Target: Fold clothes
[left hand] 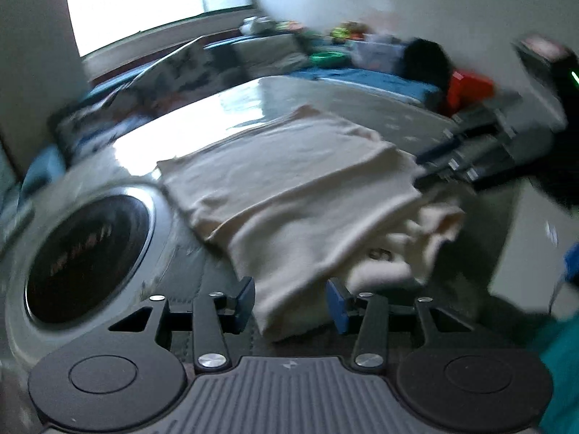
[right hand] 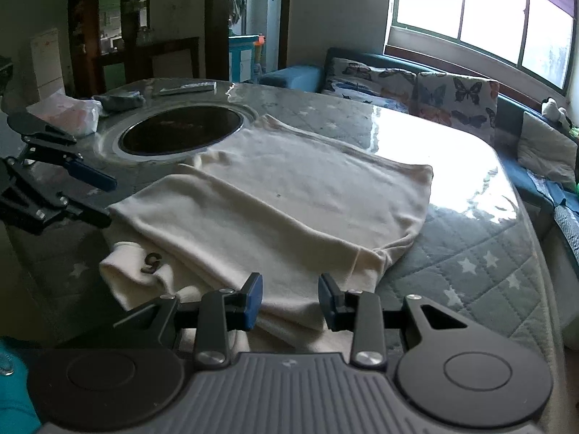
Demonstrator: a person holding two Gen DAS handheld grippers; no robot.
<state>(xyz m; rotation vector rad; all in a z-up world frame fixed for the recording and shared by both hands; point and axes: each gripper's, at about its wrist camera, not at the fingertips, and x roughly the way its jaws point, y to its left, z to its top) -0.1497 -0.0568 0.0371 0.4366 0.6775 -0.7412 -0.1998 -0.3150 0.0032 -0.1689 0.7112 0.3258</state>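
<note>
Cream shirt [right hand: 289,199] lies on the table [right hand: 470,253], folded into a rough rectangle, one layer lapped over another. At its 7 o'clock corner in the right view a bunched cuff [right hand: 144,260] shows a dark mark like a "5". Right gripper [right hand: 290,300] sits over the shirt's near edge, jaws wide, cloth between the pads but not pinched. Left gripper [right hand: 103,199] hovers at 9 o'clock beside the shirt's corner, jaws apart; whether it grips cloth I cannot tell. The table wears a grey quilted cover with white stars under a glossy sheet. A round black hob [right hand: 181,132] sits at 11 o'clock, touching the shirt's far edge. Butterfly cushions [right hand: 434,94] line a blue sofa [right hand: 521,170] under the window [right hand: 488,11].
</note>
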